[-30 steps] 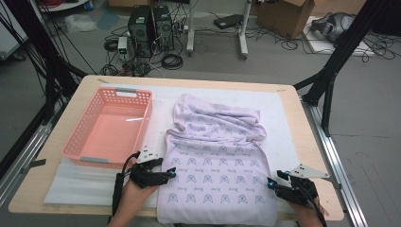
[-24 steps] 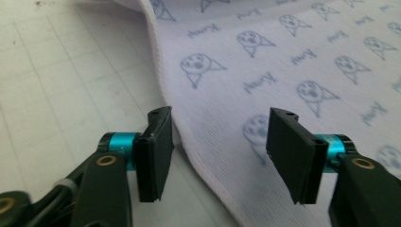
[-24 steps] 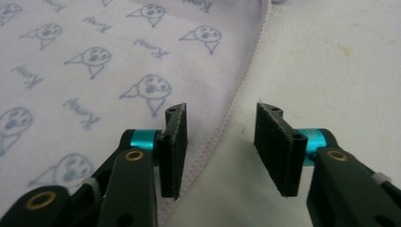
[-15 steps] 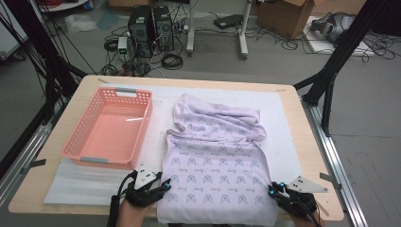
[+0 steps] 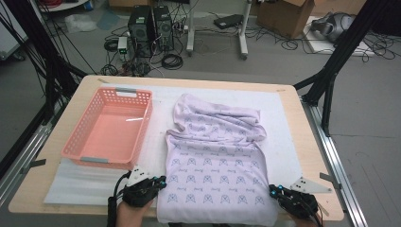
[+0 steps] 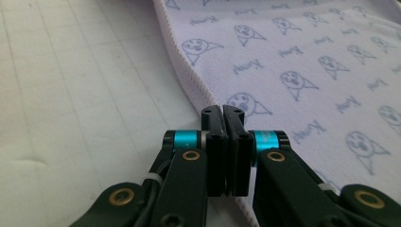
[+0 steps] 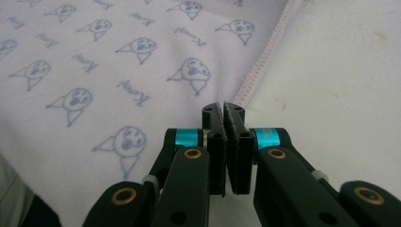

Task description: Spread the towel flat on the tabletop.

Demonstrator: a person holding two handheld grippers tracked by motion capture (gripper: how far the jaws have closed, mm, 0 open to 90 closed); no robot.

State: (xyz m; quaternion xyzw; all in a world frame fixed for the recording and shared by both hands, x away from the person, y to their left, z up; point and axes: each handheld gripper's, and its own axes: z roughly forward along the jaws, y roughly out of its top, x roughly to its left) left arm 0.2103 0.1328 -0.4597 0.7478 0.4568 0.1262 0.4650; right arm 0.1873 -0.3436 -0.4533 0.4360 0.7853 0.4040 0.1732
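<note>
A lilac cloth (image 5: pixel 215 165) printed with small blue faces lies on the white mat, its far part bunched in folds. My left gripper (image 5: pixel 161 182) is at the cloth's near left edge. In the left gripper view its jaws have just closed, and the gripper (image 6: pixel 222 111) is shut on the stitched hem of the cloth (image 6: pixel 293 61). My right gripper (image 5: pixel 274 190) is at the near right edge. Its jaws have also just closed, and the gripper (image 7: pixel 223 108) pinches the hem of the cloth (image 7: pixel 118 71).
An empty pink plastic basket (image 5: pixel 111 130) stands left of the cloth on the white mat (image 5: pixel 85 182). The wooden table's near edge (image 5: pixel 61 208) runs just behind both hands. Computers, cables and a black frame stand on the floor beyond.
Both grippers went from open to shut at the cloth's near side edges. The left hand slid toward the near edge; the right hand barely moved.
</note>
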